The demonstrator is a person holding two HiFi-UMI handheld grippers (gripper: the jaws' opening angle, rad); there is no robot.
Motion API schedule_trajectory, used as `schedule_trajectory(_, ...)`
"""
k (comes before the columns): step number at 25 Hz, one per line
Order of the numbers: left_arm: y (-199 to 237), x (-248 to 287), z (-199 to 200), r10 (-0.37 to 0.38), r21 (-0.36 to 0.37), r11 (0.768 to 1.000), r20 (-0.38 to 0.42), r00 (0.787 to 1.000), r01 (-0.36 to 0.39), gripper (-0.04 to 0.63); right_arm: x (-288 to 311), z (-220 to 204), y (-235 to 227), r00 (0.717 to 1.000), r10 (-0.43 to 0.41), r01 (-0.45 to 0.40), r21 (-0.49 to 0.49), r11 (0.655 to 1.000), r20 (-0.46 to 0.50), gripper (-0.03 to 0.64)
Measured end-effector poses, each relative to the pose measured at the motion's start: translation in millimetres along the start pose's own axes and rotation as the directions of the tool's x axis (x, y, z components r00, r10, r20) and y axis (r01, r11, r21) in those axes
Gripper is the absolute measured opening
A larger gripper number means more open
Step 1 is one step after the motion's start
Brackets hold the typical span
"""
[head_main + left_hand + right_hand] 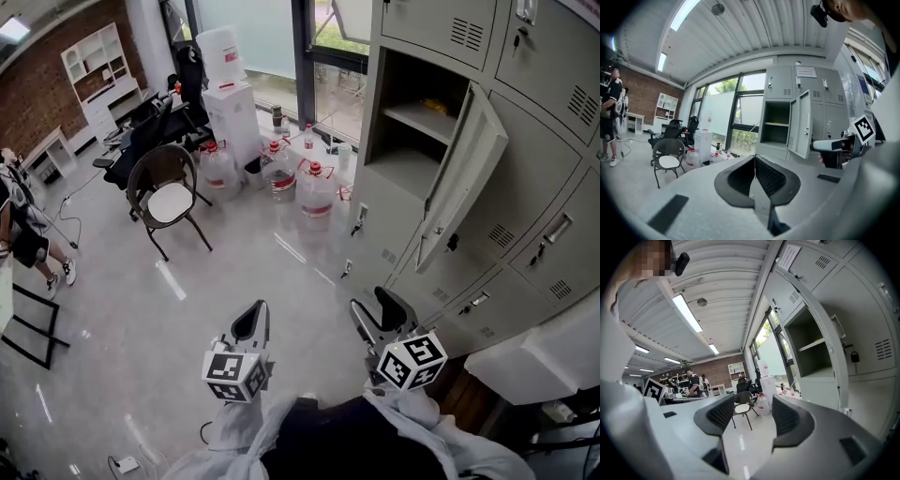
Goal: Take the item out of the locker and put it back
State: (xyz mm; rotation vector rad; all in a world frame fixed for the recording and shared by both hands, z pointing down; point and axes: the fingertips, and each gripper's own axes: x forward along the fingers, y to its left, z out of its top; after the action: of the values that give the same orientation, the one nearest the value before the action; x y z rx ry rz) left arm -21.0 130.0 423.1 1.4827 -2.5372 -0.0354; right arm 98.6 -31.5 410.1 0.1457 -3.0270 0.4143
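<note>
Left tongs (pixel 251 323) clenched empty, right tongs (pixel 377 314) released, facing open locker (pixel 401 82).

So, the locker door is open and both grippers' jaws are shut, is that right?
Not quite: the right gripper is open and empty, as the right gripper view shows. The locker door is open and the left gripper is shut.
</note>
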Motion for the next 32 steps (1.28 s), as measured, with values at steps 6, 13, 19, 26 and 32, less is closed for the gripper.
schedule_trajectory(6, 36, 39, -24, -0.039, -0.003, 0.999, -0.020, 0.999, 0.039, 0.009, 54, -25, -7, 1.000, -0.022, 0.022, 0.008, 1.000, 0.005, 0.235)
schedule_trajectory(13, 54, 64, -25, -0.059, -0.016, 0.998, -0.033, 0.998, 0.058, 0.009, 81, -28, -23, 0.998, -0.056, 0.056, 0.010, 0.998, -0.022, 0.235)
schedule_trajectory(19, 75, 99, -28, -0.053, -0.025, 0.998, -0.034, 0.998, 0.052, 0.009, 115, -25, -51, 0.997, -0.076, 0.077, 0.012, 0.997, -0.020, 0.235)
schedule_trajectory(26, 77, 183, -15, -0.124, 0.004, 0.992, -0.029, 0.992, 0.124, 0.009, 165, -17, -106, 0.992, -0.124, 0.124, 0.037, 0.992, -0.003, 0.235)
schedule_trajectory(32, 87, 274, 14, -0.201, 0.036, 0.979, -0.022, 0.979, 0.202, 0.009, 222, 11, -160, 0.984, -0.176, 0.175, 0.034, 0.984, 0.038, 0.235)
